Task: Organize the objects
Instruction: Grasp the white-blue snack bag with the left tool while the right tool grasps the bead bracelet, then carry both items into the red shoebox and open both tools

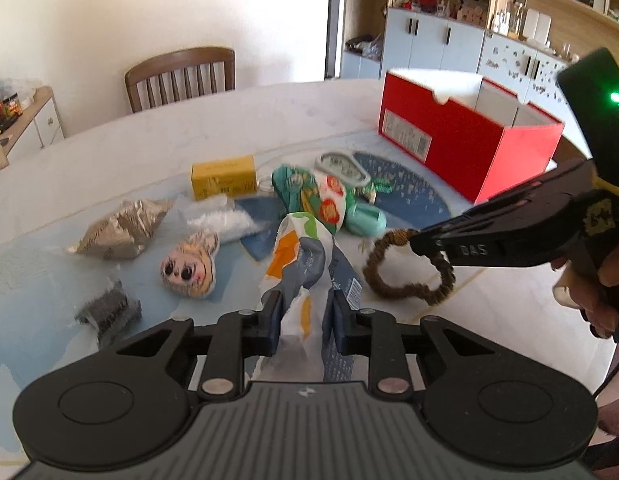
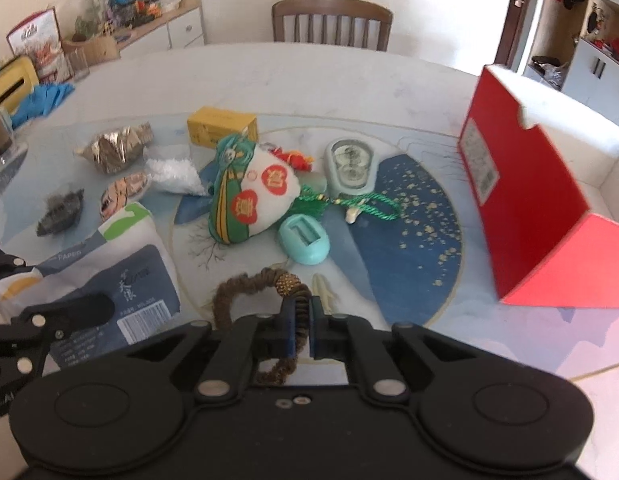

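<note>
Left gripper (image 1: 303, 312): nearest your lens, its jaws are clamped on the crumpled end of the tissue pack (image 1: 305, 276) — you've caught the soft wrapper, which gives the pads something to bite.
Right gripper (image 2: 299, 320): jaws nearly together, pinching the brown braided band (image 2: 261, 284) across its cord, just below the gold bead; the rest of the loop hangs out ahead and to the left of the jaws.
Why two grips: you seem to be taking one loose item per hand, probably for the red box (image 1: 469, 136).
Box: open-topped, well beyond your left jaws and to the right — in the right wrist view it stands far right of the jaws.
Beyond the jaws: an embroidered pouch (image 2: 253, 192), a mint oval case (image 2: 305, 240), a yellow carton (image 2: 221, 126) and a foil packet (image 2: 117, 148) lie unsorted.
Surface: a pale round table (image 1: 149, 136) under a blue-patterned mat.
Room: a wooden chair (image 1: 181, 76) at the far edge, shelving behind the box.
</note>
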Demonstrator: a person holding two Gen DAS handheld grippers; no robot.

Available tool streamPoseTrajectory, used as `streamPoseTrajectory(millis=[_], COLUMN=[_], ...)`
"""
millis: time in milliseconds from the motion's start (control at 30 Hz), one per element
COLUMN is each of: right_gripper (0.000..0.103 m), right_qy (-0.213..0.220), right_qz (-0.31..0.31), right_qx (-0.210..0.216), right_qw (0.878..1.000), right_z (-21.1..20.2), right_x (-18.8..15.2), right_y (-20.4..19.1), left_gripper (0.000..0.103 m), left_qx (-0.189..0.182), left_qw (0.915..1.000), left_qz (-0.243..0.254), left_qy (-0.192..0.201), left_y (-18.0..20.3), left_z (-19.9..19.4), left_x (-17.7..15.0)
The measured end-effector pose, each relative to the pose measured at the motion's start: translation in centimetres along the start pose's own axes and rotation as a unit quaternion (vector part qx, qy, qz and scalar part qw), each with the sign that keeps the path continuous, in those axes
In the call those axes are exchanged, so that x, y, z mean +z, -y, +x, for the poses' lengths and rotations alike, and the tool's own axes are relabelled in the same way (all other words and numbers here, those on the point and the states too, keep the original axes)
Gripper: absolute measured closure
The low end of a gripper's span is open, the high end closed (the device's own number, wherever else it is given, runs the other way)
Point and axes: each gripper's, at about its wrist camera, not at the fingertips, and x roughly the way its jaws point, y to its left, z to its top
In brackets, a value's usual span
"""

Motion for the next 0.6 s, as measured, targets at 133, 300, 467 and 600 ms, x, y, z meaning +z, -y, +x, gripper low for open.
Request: streamPoseTrajectory(millis=[133,300,467,600], right_gripper=[0.098,0.098,0.098,0.098], right_qy=[0.019,0.054,0.082,0.102], right_qz=[0.020,0.036,0.053,0.059], right_qx=[0.000,-0.002,-0.010,-0.014], right_qw=[1.000,0.998,0.995,0.993], right_z=[-2.1,-5.2,-7.6,-9.2], right_x=[0.5,1.6,2.9,3.8], right_y=[1.1,3.1,5.8,8.7], left_gripper=[0.079,0.079,0.079,0.079], left_qx=[-0.008,-0.018,-0.031,-0.037], left_qw=[0.9999,0.9995,0.9987,0.9978], left_qz=[-0.006,-0.004,0.011,0.026], left_qy=[0.009,0.026,0.040,0.049], left_y=[-0.1,0.5,2.6,5.0], left_z=[-0.5,-1.0,-0.9,-0.3], left_x=[1.5,4.3,7.4,9.7])
